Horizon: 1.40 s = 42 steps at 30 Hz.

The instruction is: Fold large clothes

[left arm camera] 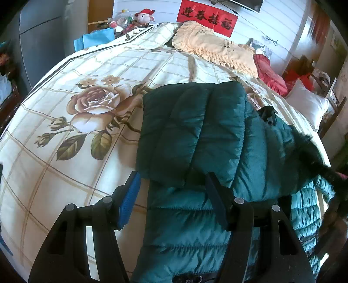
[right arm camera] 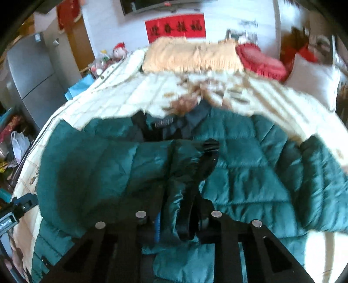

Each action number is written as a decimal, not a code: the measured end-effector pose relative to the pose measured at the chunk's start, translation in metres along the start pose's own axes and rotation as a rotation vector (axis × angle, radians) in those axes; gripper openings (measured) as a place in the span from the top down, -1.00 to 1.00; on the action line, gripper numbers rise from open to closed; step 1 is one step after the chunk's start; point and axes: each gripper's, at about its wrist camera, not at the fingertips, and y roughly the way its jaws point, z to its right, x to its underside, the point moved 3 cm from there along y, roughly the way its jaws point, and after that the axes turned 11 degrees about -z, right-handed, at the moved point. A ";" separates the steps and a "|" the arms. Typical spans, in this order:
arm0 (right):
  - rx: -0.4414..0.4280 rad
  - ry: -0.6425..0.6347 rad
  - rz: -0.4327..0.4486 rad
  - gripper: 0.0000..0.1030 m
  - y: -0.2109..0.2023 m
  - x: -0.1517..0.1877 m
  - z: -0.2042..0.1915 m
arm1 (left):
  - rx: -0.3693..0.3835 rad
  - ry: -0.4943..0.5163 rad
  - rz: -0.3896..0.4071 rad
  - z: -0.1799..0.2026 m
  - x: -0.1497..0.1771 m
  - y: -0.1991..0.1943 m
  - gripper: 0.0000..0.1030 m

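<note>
Here, red banner point(left arm camera: 206, 18) reading 迎春接福, left hand-held gripper point(left arm camera: 171, 196) wide, right hand-held gripper point(right arm camera: 180, 217) pinching teal jacket point(right arm camera: 250, 163).

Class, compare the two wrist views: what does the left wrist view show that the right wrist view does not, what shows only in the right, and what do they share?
Only the left wrist view: a large rose print on the bedspread, and the left hand-held gripper open over a folded sleeve.

Only the right wrist view: the right hand-held gripper shut on a fold of the jacket's edge, and its collar label.

Both: the green puffer jacket, red banner, fringed beige cloth.
</note>
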 end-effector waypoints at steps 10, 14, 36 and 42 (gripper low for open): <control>0.042 0.030 0.113 0.62 -0.054 -0.022 0.024 | -0.020 0.012 -0.036 -0.009 0.015 0.006 -0.20; 0.066 0.043 0.139 0.63 -0.067 -0.026 0.034 | -0.036 -0.015 -0.049 -0.022 0.018 0.011 -0.20; -0.048 0.131 0.093 0.68 -0.049 -0.018 0.056 | -0.061 -0.203 -0.005 -0.055 -0.014 0.044 -0.20; 0.054 0.107 -0.013 0.71 0.010 0.001 0.055 | -0.036 -0.235 -0.042 -0.066 -0.010 0.050 -0.22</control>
